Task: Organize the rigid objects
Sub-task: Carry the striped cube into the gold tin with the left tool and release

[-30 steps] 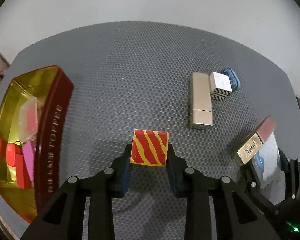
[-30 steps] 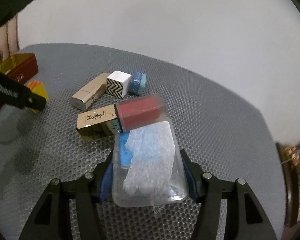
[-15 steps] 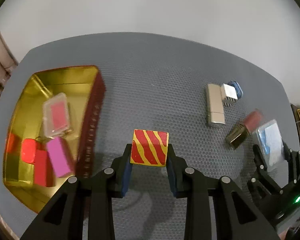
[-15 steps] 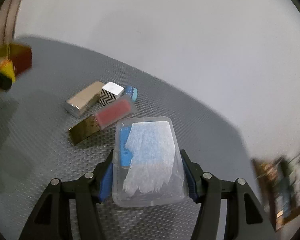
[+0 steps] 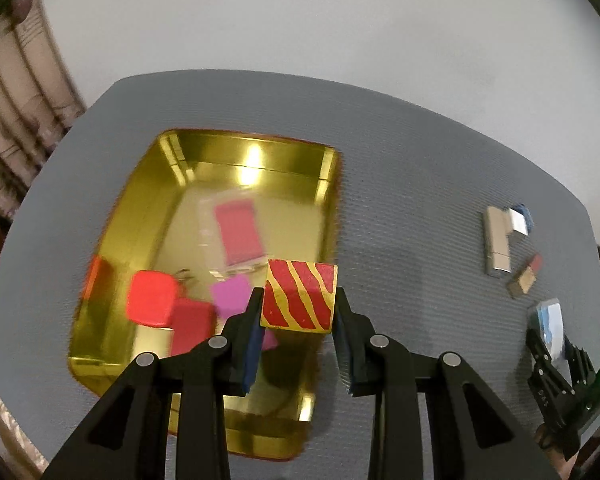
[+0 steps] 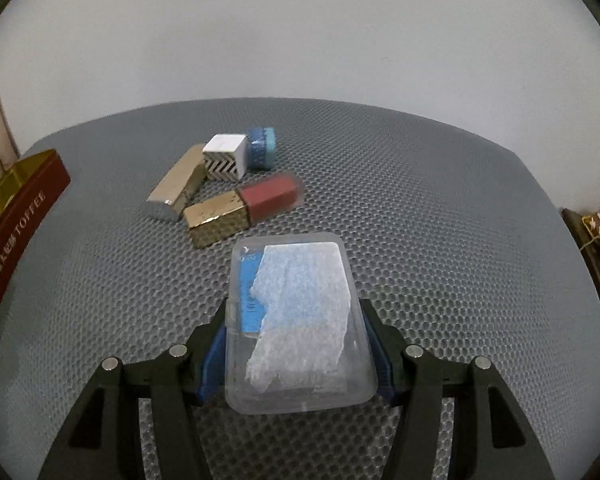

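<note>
Left gripper [image 5: 298,320]: closed on a red-and-gold striped block [image 5: 299,295], one finger pressed against each side; the block is held above the near right part of the gold tin [image 5: 172,184].
Right gripper [image 6: 296,354]: closed on a clear plastic case [image 6: 296,332], gripped by its long sides near the rear end; the case holds a blue card and a torn white sheet, and is held over the mat.
Gold tin: open, shiny gold inside, dark red outside with "TOFFEE" lettered on its side; it sits on the left part of the grey honeycomb mat [image 6: 440,220].
Tin contents: a red rounded block [image 5: 152,298], a darker red block [image 5: 190,326] touching it, a magenta block [image 5: 230,296], and a clear case with a pink insert [image 5: 238,232], blurred.
Loose items on the mat: a silver-gold bar [image 6: 176,186], a white cube with black chevron sides [image 6: 225,157] touching it, a blue ridged cap [image 6: 262,148] just beside the cube, and a gold lipstick with a clear cover over a red stick [image 6: 244,210] near the bar.
Position of loose items: well apart from the tin, ahead of the right gripper.
</note>
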